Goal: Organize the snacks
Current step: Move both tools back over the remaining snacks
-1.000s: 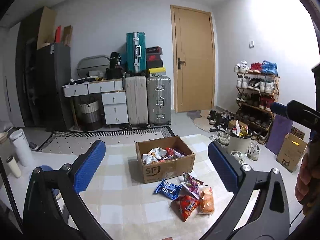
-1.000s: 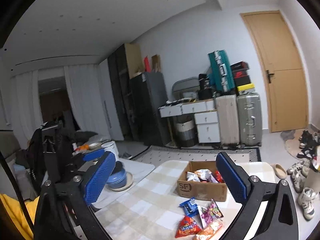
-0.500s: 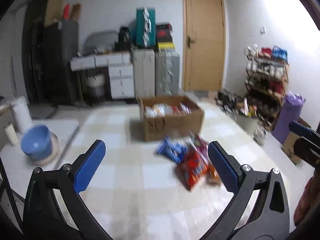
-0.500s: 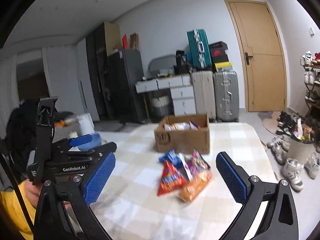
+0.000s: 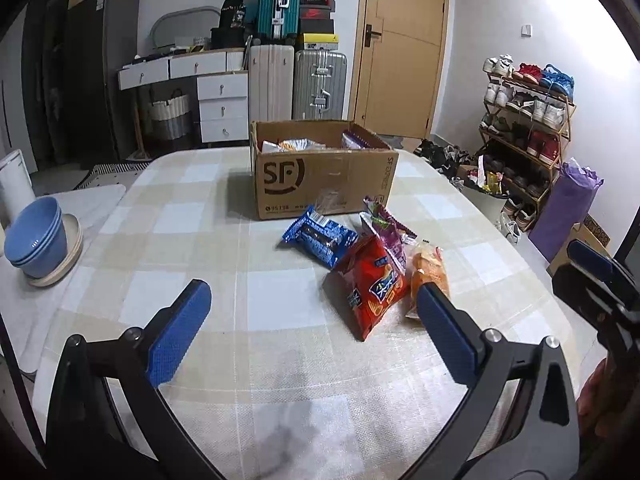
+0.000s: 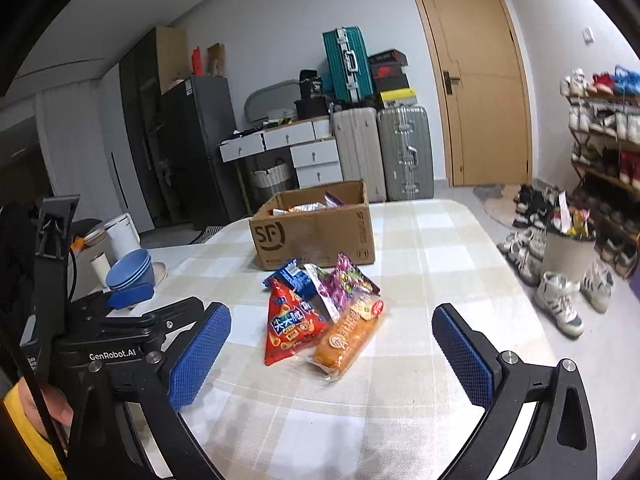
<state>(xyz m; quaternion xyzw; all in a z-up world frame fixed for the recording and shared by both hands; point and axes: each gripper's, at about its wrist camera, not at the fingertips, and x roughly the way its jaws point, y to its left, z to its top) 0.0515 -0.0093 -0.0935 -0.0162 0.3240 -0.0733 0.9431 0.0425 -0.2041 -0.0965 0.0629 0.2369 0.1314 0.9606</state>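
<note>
Over the last second both grippers have been brought down and forward, so that the checked table now fills the lower part of each view where the far wall and ceiling were seen before. The loose snacks, small and distant a second ago, are now seen close ahead of the jaws.

The left gripper is held with its jaws wide and nothing between them. The red packet lies just ahead of the gap, toward the right finger, and the orange packet is partly hidden behind that finger's tip. The blue packet and the purple packet lie further ahead, and the cardboard box stands beyond them with some snacks already inside.

The right gripper is likewise held wide and empty. In its view the red packet and orange packet lie just ahead between the two fingers, with the purple packet and blue packet behind them and the cardboard box beyond.

No packet has been gripped yet. The change is judged to be an approach: four packets remain outside the box, and the red or orange one appears best placed to be taken first.
</note>
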